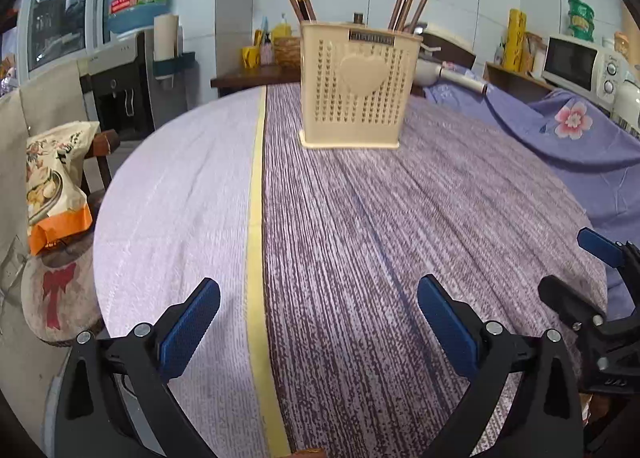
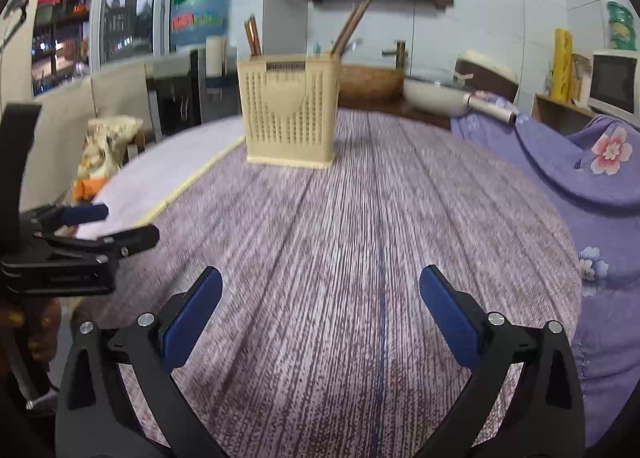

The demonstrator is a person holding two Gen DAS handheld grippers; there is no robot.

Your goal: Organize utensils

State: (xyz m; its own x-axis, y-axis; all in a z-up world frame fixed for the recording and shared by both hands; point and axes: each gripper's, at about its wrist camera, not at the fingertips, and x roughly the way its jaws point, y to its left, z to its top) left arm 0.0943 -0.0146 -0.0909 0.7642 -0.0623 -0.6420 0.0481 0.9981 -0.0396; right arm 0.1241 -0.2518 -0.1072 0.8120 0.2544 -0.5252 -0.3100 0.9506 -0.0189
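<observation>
A cream perforated utensil holder (image 1: 354, 84) with a heart on its front stands upright at the far side of the table. Brown chopsticks (image 1: 410, 6) stick up from both of its sides. It also shows in the right wrist view (image 2: 290, 112), with chopsticks (image 2: 350, 28) in it. My left gripper (image 1: 318, 310) is open and empty, low over the near table. My right gripper (image 2: 320, 298) is open and empty, just right of the left one. Each gripper shows at the edge of the other's view, the right one (image 1: 580, 270) and the left one (image 2: 108, 224).
The table has a purple striped cloth (image 1: 400, 238) with a yellow band (image 1: 256, 218). A snack bag (image 1: 56, 178) lies on a stool at the left. A blue flowered cloth (image 2: 600, 186) covers things at the right. A pan (image 2: 436, 96), a microwave (image 1: 580, 64) and a water dispenser (image 1: 120, 90) stand behind.
</observation>
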